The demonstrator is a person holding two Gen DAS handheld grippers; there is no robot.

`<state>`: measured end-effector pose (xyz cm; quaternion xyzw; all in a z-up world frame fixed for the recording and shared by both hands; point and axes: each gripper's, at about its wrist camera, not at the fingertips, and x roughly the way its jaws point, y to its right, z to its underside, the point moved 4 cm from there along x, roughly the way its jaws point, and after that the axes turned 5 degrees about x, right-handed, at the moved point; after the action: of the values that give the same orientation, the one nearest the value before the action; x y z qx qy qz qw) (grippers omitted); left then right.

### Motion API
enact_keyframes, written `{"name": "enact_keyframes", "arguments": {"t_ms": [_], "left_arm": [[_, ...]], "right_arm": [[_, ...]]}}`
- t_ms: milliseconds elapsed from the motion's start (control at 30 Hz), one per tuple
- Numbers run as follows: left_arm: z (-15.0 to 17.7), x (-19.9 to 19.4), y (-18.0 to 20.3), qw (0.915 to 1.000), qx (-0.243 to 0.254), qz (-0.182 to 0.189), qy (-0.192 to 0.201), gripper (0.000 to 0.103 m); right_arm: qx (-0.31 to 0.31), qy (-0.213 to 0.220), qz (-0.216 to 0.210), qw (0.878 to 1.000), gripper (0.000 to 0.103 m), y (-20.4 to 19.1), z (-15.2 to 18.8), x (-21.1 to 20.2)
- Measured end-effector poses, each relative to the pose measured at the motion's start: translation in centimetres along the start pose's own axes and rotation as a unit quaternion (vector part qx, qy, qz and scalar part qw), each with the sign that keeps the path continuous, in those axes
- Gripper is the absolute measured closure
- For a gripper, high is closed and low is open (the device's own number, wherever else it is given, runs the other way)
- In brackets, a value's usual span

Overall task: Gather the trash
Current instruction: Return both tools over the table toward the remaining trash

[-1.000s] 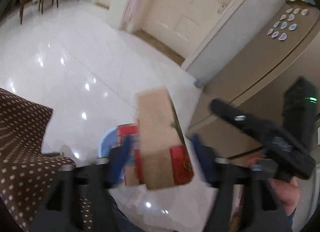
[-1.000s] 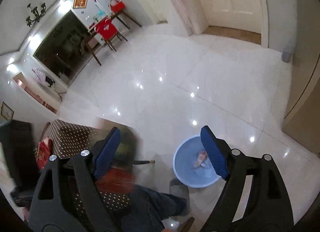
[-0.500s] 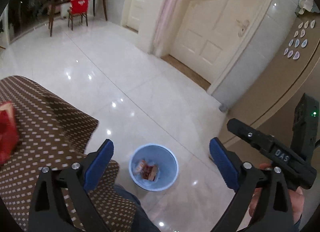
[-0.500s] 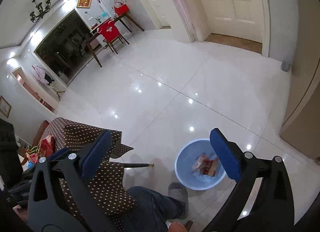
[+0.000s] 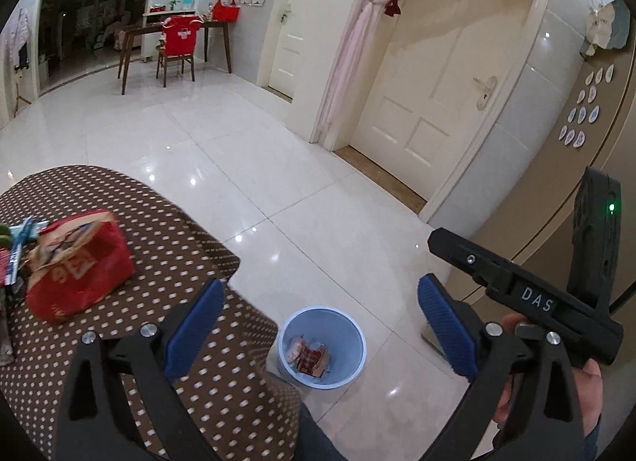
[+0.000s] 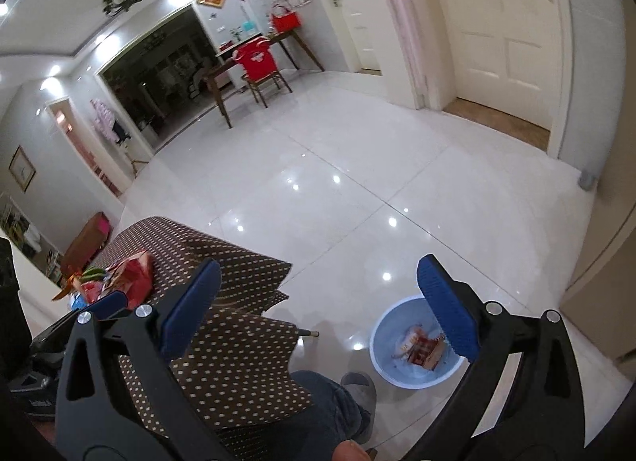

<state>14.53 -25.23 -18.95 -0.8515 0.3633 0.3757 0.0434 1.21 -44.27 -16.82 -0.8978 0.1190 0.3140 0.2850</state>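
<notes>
1. Looking through the left wrist view, I have the left gripper (image 5: 320, 316) spread wide with nothing between its pads. The bin (image 5: 321, 346) sits on the floor just past and below the gap, with a few wrappers already in it. The next piece of trash, a red carton (image 5: 79, 266), lies on the table (image 5: 190, 230) ahead and to the left of my left finger. I judge it light, thin card, partly crushed and torn open at the top, so it will give under pressure; I would pinch across its firmer lower body, not the ragged flap. More litter at the far left is cut off by the frame edge, and I cannot name it.

2. In the right wrist view, the right gripper (image 6: 318, 310) is likewise released and empty. The bin (image 6: 383, 365) lies below its right finger, which hides part of the rim. The carton (image 6: 133, 274) is far left, half hidden behind the left gripper (image 6: 107, 302); the pile beside it is too small to sort out.
</notes>
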Motion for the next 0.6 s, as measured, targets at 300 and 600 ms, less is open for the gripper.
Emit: {"name": "enact_keyframes", "arguments": {"t_ms": [300,600], "left_arm": [[1.8,-4.8,-3.8,0.9986,-0.02,-0.039,0.03,0.007],[4.3,-10.2,-10.1,0.9888,-0.071,-0.117,0.059,0.007]], "right_arm": [[-0.056,-0.016,-0.028,0.998,0.006,-6.0,1.4,0.6],[-0.11,-0.041,-0.055,0.992,0.006,-12.9,3.9,2.1]]}}
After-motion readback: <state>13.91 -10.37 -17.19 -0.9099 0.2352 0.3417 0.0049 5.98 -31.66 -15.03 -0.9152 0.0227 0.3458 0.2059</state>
